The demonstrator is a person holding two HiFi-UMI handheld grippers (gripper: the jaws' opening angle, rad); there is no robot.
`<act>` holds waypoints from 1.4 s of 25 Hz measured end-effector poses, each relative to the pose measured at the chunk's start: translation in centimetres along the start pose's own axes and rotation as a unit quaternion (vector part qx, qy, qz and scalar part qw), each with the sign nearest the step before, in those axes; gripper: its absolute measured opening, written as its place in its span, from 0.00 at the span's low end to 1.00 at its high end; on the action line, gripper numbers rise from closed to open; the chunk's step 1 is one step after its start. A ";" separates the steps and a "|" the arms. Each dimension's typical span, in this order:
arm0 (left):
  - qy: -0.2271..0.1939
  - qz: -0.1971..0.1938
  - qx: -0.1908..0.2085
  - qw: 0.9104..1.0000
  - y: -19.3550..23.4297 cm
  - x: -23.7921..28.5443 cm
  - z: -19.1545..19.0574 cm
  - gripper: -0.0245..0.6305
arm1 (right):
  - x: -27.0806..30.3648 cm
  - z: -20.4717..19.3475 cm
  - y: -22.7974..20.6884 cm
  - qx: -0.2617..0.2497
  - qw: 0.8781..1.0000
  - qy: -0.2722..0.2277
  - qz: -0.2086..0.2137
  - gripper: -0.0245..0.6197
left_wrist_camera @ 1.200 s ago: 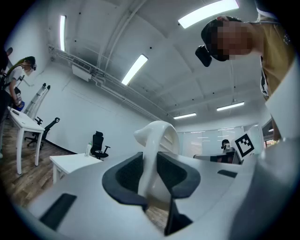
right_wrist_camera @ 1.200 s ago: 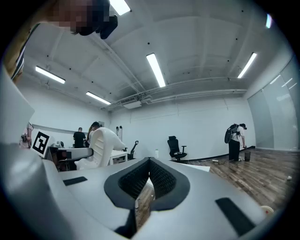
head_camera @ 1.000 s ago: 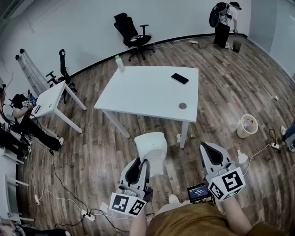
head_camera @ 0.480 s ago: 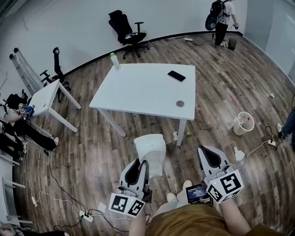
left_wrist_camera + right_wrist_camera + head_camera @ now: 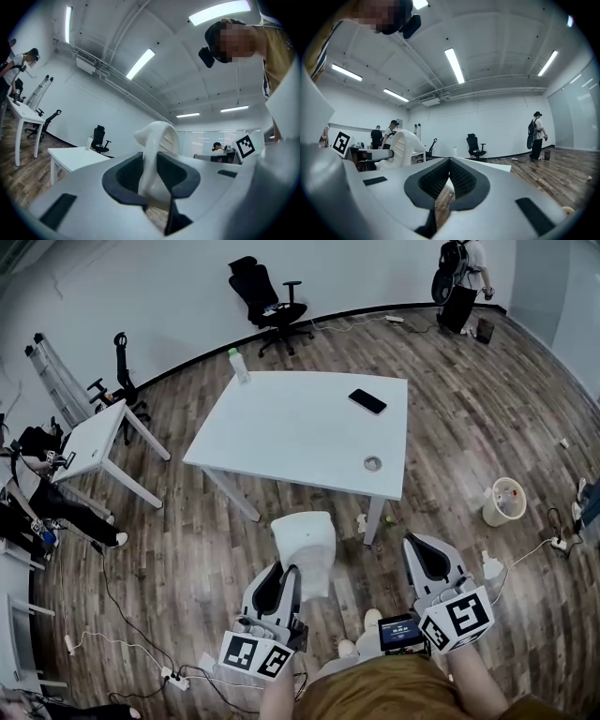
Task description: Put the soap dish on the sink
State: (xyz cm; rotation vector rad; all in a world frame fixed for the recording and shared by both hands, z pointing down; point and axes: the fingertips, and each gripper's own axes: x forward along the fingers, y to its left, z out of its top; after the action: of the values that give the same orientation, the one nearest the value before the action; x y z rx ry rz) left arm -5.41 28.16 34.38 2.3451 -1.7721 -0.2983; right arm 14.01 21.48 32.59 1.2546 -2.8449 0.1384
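The white soap dish [image 5: 305, 540] stands edge-up between the pads of my left gripper [image 5: 286, 575], which is shut on it at waist height over the wooden floor. In the left gripper view the soap dish [image 5: 157, 140] rises out from between the dark pads [image 5: 126, 176] of the left gripper [image 5: 150, 176]. My right gripper [image 5: 419, 545] is held level beside it, apart from the dish; in the right gripper view the right gripper [image 5: 449, 165] has its pads meeting at the tip with nothing between them. The soap dish [image 5: 401, 145] shows there at the left. No sink is in view.
A white table [image 5: 281, 437] stands ahead with a phone [image 5: 367, 400], a bottle [image 5: 239, 365] and a small round object [image 5: 373, 463]. A pale bucket [image 5: 503, 500] is at the right, a small table [image 5: 94, 442] at the left, a black chair [image 5: 267, 292] behind. Cables [image 5: 122, 615] cross the floor.
Both grippers and the view have shifted a little over the floor together. The left gripper's hold on the soap dish is unchanged.
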 end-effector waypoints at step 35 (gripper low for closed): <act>0.007 0.005 -0.012 1.000 8.5 11.2 0.4 0.19 | 12.7 -0.5 -5.8 0.005 1.000 0.016 -0.006 0.05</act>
State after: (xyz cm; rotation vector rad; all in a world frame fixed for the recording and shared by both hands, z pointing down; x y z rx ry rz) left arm -10.36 15.10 35.72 2.3160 -1.7633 -0.3008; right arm 9.75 8.27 34.30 1.2603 -2.8121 0.1721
